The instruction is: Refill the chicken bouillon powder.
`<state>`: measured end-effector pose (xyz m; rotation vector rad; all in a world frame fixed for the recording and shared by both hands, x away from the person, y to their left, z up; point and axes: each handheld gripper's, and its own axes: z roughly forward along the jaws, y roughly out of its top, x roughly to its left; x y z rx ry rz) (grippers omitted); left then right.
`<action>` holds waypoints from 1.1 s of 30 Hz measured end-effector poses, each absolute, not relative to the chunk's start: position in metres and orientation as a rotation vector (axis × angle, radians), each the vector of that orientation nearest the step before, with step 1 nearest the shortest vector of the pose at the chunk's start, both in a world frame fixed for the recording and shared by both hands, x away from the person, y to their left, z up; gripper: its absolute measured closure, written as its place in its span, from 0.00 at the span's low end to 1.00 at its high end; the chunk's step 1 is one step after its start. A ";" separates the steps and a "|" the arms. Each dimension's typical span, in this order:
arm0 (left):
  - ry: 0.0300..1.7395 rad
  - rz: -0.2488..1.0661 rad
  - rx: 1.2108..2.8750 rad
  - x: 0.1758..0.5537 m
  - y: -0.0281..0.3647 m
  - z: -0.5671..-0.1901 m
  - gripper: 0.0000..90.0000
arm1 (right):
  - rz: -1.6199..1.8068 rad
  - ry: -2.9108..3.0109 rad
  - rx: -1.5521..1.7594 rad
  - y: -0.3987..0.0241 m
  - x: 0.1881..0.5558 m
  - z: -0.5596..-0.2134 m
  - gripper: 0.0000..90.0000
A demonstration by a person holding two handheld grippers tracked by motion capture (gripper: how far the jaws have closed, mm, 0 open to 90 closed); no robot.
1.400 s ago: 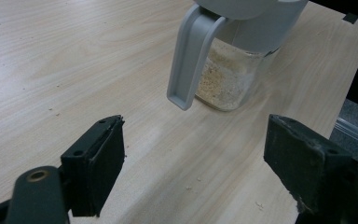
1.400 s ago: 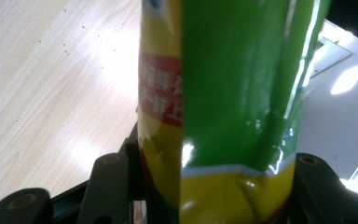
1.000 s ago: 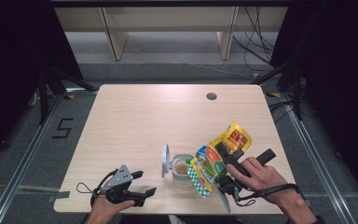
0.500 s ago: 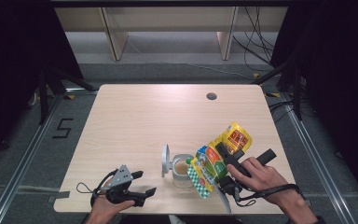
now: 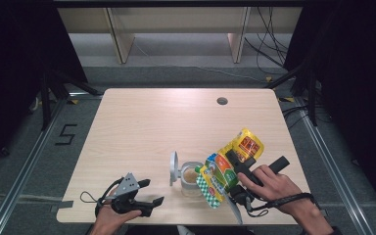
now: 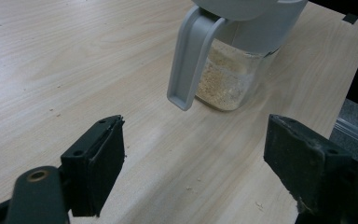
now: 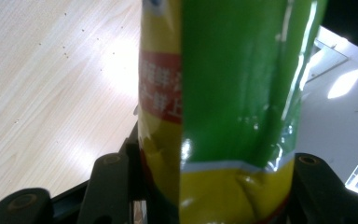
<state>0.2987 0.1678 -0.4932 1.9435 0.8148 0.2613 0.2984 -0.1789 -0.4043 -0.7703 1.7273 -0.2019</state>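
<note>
A clear jar with a grey hinged lid standing open holds pale crumbly powder; it sits near the table's front edge. My right gripper is shut on a yellow-green snack bag, tilted with its lower end over the jar's right rim. In the right gripper view the bag is squeezed between both jaws. My left gripper rests open at the front left, pointing toward the jar; in its own view the jaws stand wide with bare table between them.
The light wooden table has a round cable hole at the back right. Small crumbs lie scattered on the wood near the jar. Dark floor and shelf legs lie beyond the far edge.
</note>
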 end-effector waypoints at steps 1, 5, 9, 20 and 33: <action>0.819 0.259 1.941 0.299 0.168 -0.493 0.22 | -0.203 1.729 -0.771 -0.179 0.299 -0.404 0.59; 0.818 0.260 1.942 0.298 0.168 -0.493 0.22 | -0.200 1.736 -0.765 -0.179 0.298 -0.405 0.59; 0.820 0.260 1.942 0.298 0.168 -0.493 0.22 | -0.189 1.727 -0.768 -0.179 0.298 -0.405 0.59; 0.818 0.259 1.943 0.299 0.168 -0.494 0.22 | -0.194 1.724 -0.771 -0.179 0.298 -0.403 0.61; 0.819 0.261 1.944 0.299 0.168 -0.494 0.22 | -0.179 1.721 -0.763 -0.181 0.298 -0.406 0.62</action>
